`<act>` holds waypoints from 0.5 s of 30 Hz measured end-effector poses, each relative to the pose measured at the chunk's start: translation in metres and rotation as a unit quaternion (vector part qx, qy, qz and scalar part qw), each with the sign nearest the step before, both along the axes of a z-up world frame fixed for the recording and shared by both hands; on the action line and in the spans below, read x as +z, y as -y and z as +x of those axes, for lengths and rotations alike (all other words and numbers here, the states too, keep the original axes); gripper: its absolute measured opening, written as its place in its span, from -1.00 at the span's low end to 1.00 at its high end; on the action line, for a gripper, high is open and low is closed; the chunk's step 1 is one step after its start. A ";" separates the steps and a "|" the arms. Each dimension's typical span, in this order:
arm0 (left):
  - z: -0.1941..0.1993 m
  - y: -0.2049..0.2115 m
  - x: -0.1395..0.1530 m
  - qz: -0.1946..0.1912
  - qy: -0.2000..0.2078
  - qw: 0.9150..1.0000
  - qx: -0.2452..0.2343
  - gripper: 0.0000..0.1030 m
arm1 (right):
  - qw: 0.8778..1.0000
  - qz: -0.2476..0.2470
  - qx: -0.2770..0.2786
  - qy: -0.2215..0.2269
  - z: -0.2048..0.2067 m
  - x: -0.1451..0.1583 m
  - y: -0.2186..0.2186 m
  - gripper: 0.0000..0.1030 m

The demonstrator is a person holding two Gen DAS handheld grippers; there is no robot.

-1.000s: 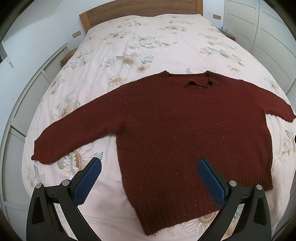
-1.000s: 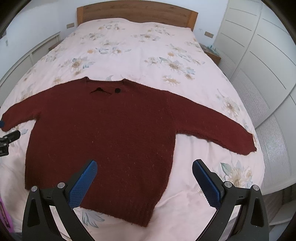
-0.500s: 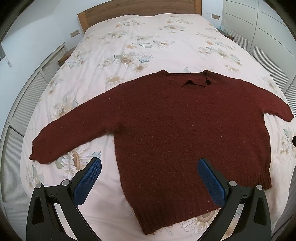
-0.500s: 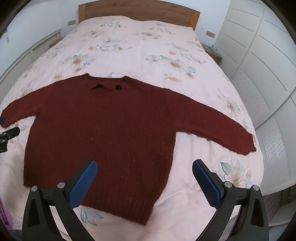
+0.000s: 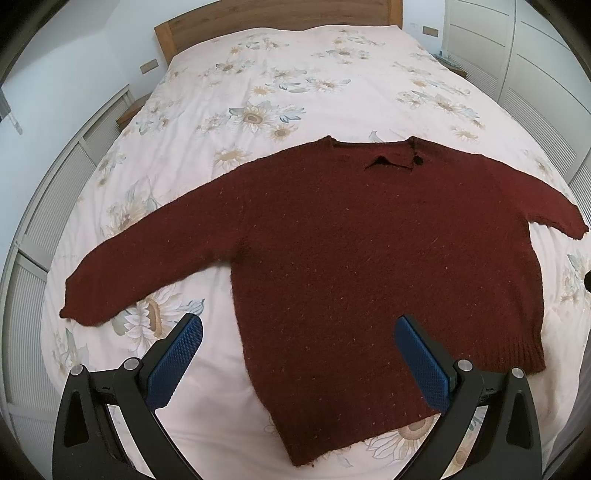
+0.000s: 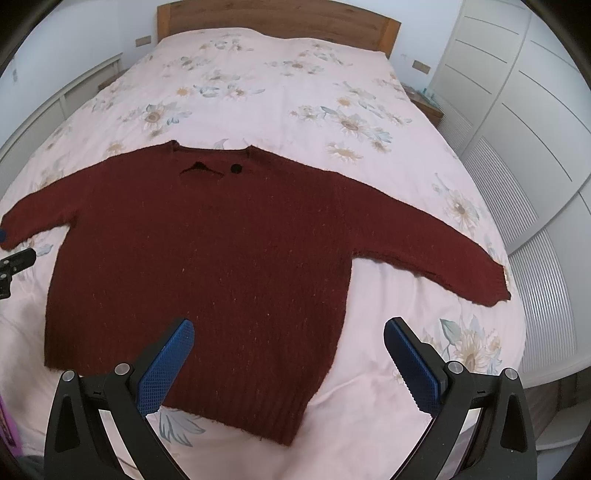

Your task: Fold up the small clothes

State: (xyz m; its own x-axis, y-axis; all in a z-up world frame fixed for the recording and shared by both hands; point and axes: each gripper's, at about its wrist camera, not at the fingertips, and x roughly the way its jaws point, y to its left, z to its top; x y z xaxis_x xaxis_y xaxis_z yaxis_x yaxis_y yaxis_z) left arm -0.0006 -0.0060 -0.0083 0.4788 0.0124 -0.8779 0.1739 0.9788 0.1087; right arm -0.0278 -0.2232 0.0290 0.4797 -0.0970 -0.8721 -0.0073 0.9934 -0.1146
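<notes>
We have the sweater [image 5: 369,251] spread flat on the bed [image 5: 295,74], its knit side up, neckline toward the headboard [image 6: 277,22] and hem toward us. Both sleeves lie stretched out to either side of the body, and nothing of it is folded over yet. So we judge the folding is at its very start: the laying-out looks done and the first fold is not begun.

Our left gripper [image 5: 299,363] hovers above the sweater's hem, on its left half, with its blue fingers [image 5: 177,360] spread wide and nothing between them. Our right gripper [image 6: 288,365] hangs over the right half of the hem, fingers [image 6: 413,363] equally wide apart and empty. Neither touches the knit as far as we can tell.

The next move, we think, is a sleeve fold. The left sleeve [image 5: 147,258] runs out from the body toward the bed's left edge, its cuff lying on a printed sunflower; the right sleeve [image 6: 436,251] reaches toward the wardrobe side. We would need to bring a gripper down to a cuff, pinch the cloth without snagging the duvet under it, and carry it across the body. The knit is thick and loose, so we expect it to sag and drag if lifted by one point only.
</notes>
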 end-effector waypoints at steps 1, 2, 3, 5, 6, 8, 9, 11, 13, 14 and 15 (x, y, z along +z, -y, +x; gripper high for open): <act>0.000 0.000 0.000 0.000 0.000 1.000 0.000 0.98 | 1.000 0.000 0.000 0.000 0.000 0.000 0.000 0.99; -0.001 0.000 -0.001 0.000 0.000 1.000 0.000 0.98 | 1.000 -0.001 -0.001 0.000 0.000 0.000 0.000 0.99; -0.001 0.000 -0.001 0.000 0.001 1.000 0.000 0.98 | 1.000 -0.001 -0.002 0.000 -0.001 0.000 0.000 0.99; -0.001 0.000 0.000 -0.001 0.003 1.000 -0.002 0.98 | 1.000 -0.003 -0.003 0.000 -0.002 0.000 0.001 0.99; -0.001 -0.001 -0.001 -0.001 0.003 1.000 -0.003 0.98 | 1.000 -0.004 -0.004 0.000 -0.002 0.001 0.001 0.99; -0.001 0.000 -0.001 0.001 0.003 1.000 -0.004 0.98 | 1.000 -0.003 -0.005 0.001 -0.003 0.001 0.002 0.99; -0.001 0.000 -0.001 0.002 0.003 1.000 -0.005 0.98 | 1.000 -0.003 -0.006 0.002 -0.003 0.001 0.002 0.99; -0.001 0.001 -0.001 0.002 0.004 1.000 -0.006 0.98 | 1.000 -0.004 -0.007 0.002 -0.004 0.001 0.003 0.99; -0.001 0.001 -0.001 0.002 0.003 1.000 -0.008 0.98 | 1.000 -0.005 -0.008 0.002 -0.004 0.001 0.004 0.99; -0.001 0.001 -0.001 0.002 0.003 1.000 -0.008 0.98 | 1.000 -0.004 -0.008 0.002 -0.004 0.001 0.004 0.99; -0.001 0.002 -0.001 0.003 0.002 1.000 -0.009 0.98 | 1.000 -0.004 -0.009 0.002 -0.004 0.001 0.004 0.99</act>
